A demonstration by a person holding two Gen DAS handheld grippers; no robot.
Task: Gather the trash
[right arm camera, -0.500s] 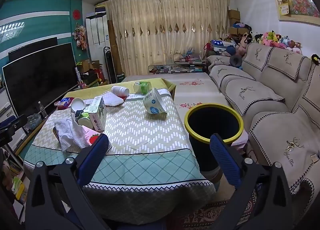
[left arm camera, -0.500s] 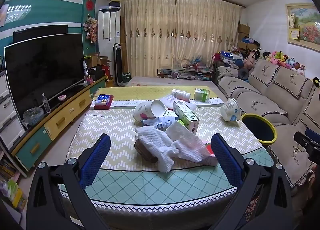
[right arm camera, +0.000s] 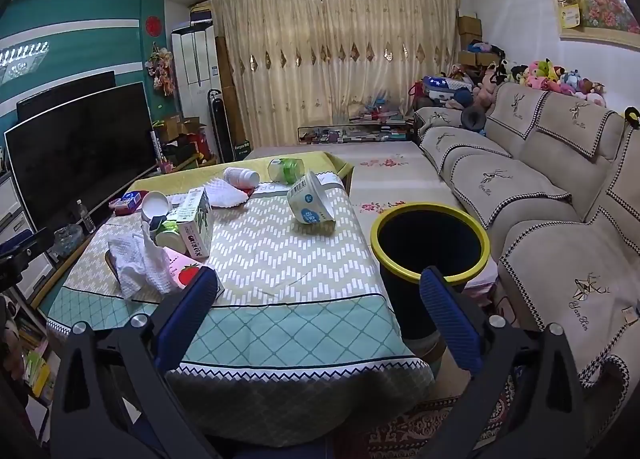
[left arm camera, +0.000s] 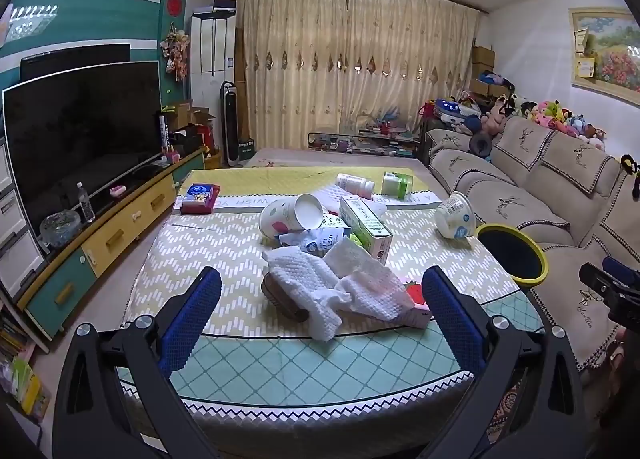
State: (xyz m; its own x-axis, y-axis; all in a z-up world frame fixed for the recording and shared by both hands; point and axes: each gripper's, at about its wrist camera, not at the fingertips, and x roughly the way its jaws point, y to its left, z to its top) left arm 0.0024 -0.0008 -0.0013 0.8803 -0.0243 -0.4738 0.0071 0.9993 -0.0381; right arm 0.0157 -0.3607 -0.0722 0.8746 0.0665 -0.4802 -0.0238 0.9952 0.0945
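Cluttered table (left arm camera: 248, 359) ahead; my left gripper (left arm camera: 320, 311) gapes wide before the tissues (left arm camera: 340, 291), right gripper (right arm camera: 320, 311) wide, bin (right arm camera: 430, 243) just beyond.

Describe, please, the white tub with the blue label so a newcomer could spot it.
Start at the yellow-rimmed black bin beside the patterned table. On the table edge nearest it lies the white tub with the blue label, tipped over and alone, apart from the clutter.

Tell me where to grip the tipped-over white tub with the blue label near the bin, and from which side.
Probably best taken across the round side wall of the tipped-over white tub with the blue label, near its wider open rim. It lies tilted on the tablecloth with nothing around it, so the open right gripper can likely come straight in from the near table edge, jaws either side.
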